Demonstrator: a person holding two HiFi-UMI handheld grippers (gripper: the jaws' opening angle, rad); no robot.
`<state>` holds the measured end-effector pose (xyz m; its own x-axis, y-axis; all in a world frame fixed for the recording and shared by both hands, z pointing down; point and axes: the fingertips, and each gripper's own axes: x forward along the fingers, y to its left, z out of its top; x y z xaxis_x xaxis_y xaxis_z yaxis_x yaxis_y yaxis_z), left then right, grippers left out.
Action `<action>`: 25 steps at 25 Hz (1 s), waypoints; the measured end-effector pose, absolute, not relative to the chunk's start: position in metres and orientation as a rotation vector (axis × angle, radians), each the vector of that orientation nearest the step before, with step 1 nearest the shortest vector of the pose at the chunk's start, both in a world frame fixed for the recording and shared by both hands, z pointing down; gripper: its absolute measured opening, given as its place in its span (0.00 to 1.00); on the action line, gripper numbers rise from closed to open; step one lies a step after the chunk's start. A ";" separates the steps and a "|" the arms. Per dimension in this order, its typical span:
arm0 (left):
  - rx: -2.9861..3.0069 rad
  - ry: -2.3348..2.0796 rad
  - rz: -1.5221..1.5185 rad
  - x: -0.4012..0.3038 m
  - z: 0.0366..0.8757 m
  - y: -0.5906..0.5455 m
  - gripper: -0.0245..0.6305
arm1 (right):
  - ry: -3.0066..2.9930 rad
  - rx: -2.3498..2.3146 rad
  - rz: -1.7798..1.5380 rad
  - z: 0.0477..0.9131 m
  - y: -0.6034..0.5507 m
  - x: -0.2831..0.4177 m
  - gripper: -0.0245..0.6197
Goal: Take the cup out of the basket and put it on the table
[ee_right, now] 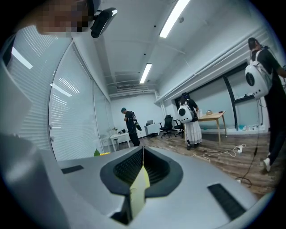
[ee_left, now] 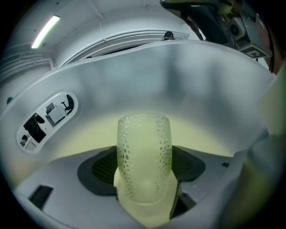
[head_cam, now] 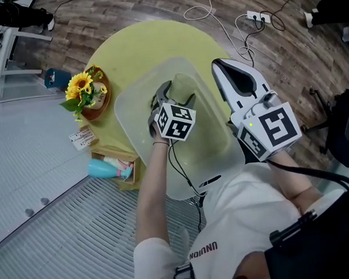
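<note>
Translucent dimpled cup (ee_left: 144,156) is clamped by the left gripper (head_cam: 173,97) inside the plastic basket (head_cam: 128,118), centre frame; the right gripper (head_cam: 234,78), pressed closed, hovers at the right.

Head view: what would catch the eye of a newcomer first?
The clear basket sits on the yellow table, and the left gripper is inside it, shut on a dimpled cup. The right gripper is held off to the right, shut and empty. Sunflowers stand at the table's left edge.
</note>
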<state>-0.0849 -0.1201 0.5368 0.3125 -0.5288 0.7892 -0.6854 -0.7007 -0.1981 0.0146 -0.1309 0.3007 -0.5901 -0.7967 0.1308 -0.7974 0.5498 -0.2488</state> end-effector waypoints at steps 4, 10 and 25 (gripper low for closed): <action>2.396 -1.157 1.294 -0.088 0.529 -0.120 0.60 | -2.774 1.408 0.439 0.299 -0.131 0.011 0.07; 2.400 -1.205 1.236 -0.091 0.517 -0.121 0.60 | -2.785 1.393 0.435 0.296 -0.131 0.005 0.07; 2.492 -1.334 0.998 -0.090 0.471 -0.125 0.60 | -2.799 1.383 0.422 0.290 -0.128 -0.001 0.07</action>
